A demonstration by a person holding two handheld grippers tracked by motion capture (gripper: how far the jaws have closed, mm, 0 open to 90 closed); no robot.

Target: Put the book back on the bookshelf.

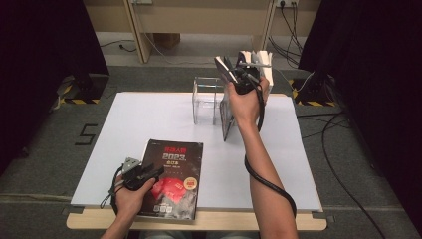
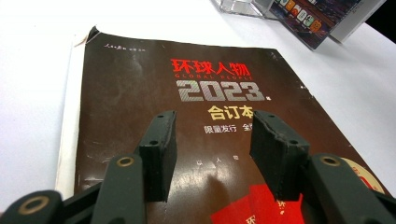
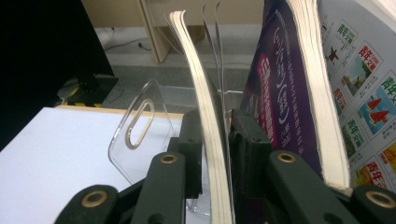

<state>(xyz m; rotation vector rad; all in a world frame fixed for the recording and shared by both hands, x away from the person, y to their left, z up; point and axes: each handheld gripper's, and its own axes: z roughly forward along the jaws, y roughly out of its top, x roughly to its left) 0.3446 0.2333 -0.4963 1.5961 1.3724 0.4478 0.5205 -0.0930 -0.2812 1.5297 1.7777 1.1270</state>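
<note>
A dark magazine (image 1: 174, 179) with red and silver cover print (image 2: 187, 93) lies flat near the table's front edge. My left gripper (image 1: 152, 173) hovers low over its cover, and its jaws (image 2: 212, 154) stand open with nothing between them. My right gripper (image 1: 235, 75) is raised at the clear acrylic rack (image 1: 206, 99) at the back. A thin magazine (image 3: 196, 70) stands upright between its jaws (image 3: 217, 126), beside a clear divider. The pads sit close on either side without visibly pressing.
In the rack's right part stand a purple-covered magazine (image 3: 271, 93) and one with cartoon pictures (image 3: 364, 93). A clear divider with a slot handle (image 3: 135, 126) rises to the left. The white table cover (image 1: 149, 119) stretches between the rack and the flat magazine.
</note>
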